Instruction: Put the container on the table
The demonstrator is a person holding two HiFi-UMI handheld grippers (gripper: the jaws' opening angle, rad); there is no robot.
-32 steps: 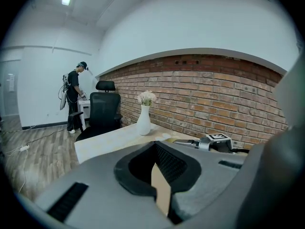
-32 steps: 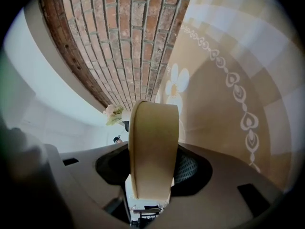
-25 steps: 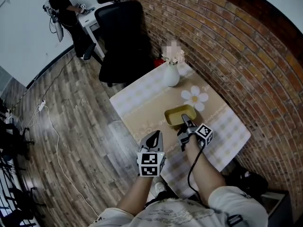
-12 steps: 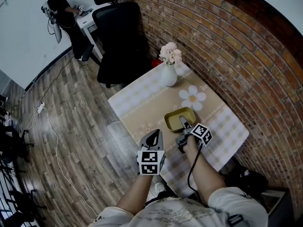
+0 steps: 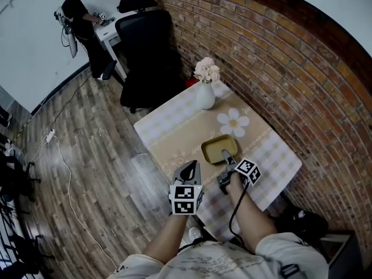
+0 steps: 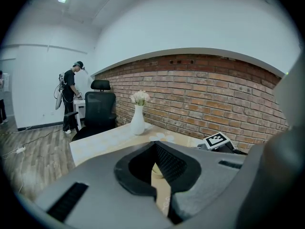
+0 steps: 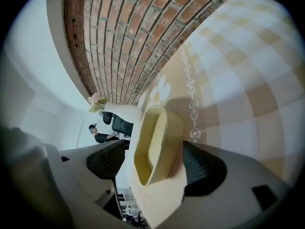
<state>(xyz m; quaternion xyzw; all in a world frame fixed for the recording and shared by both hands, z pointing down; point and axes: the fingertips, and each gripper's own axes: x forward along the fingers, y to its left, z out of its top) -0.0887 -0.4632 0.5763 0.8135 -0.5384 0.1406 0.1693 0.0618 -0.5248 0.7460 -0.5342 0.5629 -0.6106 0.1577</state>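
Shallow yellow plastic container sits flat on the checked-cloth tabletop, its near end between the jaws of the right claw, which have just been opening and stand wide, apparently releasing it; left claw closed, empty, held aside.

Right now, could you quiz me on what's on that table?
1. True or false: the container hangs in the air above the table.
2. What stands at the table's far end? A) a vase of flowers B) a lamp C) a kettle
3. Which tongs have the container between their jaws?
Key: 1 false, it rests on the table. 2 A. 3 The right tongs; their jaws have just been opening and stand wide apart.
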